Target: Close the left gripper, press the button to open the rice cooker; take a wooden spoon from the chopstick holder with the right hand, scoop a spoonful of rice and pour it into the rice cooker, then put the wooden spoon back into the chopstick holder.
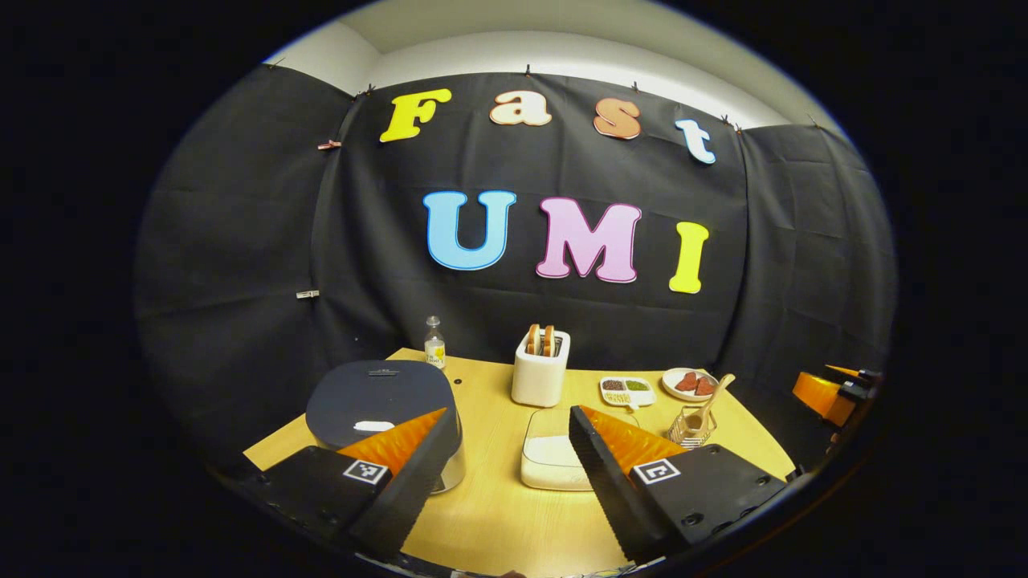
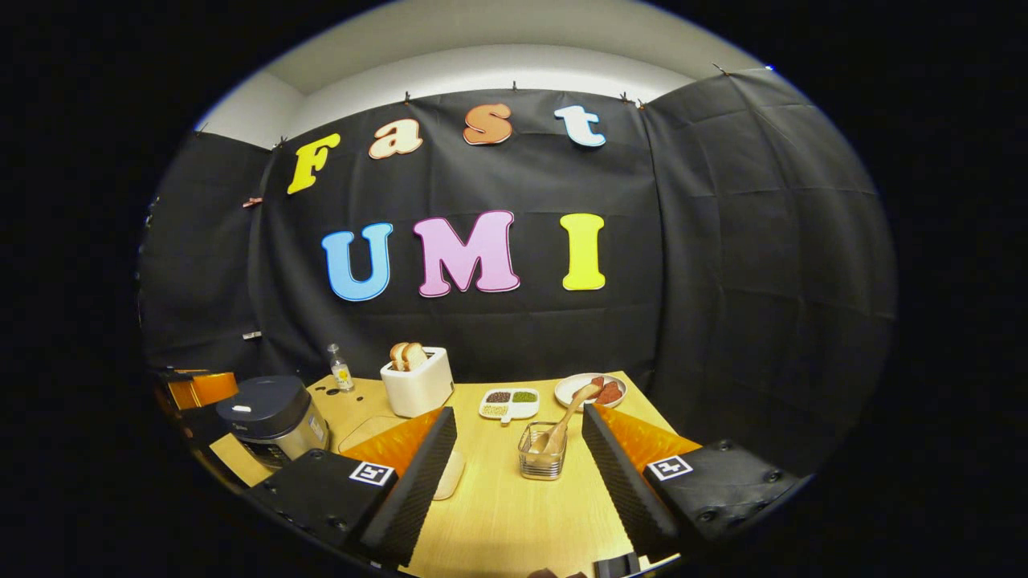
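the rice cooker (image 1: pixel 384 413) sits with its dark lid down at the near left of the wooden table (image 1: pixel 490 514), and my left gripper (image 1: pixel 506 474) hangs just above and in front of it, fingers spread wide with nothing between them. in the right gripper view i see the cooker (image 2: pixel 273 417) far off to the left, and my right gripper (image 2: pixel 518 482) is likewise wide open and empty, pointed at the table's middle. a white toaster (image 1: pixel 540 371) with bread in its slots stands near the back wall. a flat white container (image 1: pixel 554 453) lies between my left fingers' line of sight, beside the cooker. the chopstick holder (image 2: pixel 542 453) stands just ahead of my right fingers, with the wooden spoon (image 2: pixel 569 417) leaning in it, handle tilted up and to the right. behind it lie a divided dish (image 2: pixel 509 403) of grains and a small plate (image 2: pixel 593 389). a small bottle (image 1: pixel 434 343) stands at the back left.
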The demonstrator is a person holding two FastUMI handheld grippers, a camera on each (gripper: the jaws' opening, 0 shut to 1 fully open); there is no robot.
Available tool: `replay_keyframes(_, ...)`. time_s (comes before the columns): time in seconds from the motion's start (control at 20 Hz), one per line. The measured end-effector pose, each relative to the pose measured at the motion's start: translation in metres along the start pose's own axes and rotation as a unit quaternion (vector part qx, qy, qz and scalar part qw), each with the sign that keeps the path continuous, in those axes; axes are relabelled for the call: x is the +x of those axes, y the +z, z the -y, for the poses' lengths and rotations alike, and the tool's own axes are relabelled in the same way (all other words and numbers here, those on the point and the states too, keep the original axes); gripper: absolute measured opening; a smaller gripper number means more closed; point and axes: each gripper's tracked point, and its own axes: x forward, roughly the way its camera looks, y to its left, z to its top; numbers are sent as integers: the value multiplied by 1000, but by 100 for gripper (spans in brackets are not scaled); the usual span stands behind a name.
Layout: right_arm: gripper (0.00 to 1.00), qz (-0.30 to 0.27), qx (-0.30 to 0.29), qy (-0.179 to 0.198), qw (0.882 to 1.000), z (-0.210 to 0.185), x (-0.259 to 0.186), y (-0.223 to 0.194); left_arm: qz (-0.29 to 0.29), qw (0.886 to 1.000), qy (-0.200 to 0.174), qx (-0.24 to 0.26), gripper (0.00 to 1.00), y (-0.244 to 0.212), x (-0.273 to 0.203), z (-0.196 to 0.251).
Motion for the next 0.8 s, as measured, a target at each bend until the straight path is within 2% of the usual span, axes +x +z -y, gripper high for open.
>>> replay_keyframes(0.35,98,0,24,43,999,25,8,-5,48,998,28,-9,95,16,0,28)
replay_keyframes(0.5,98,14,39,42,998,45,13,2,61,997,43,-9,95,21,4,37)
replay_keyframes(0.65,98,38,31,39,998,56,17,9,80,996,38,-28,95,29,4,50)
replay_keyframes(0.8,98,46,33,50,997,47,18,10,108,993,27,-27,95,36,5,56)
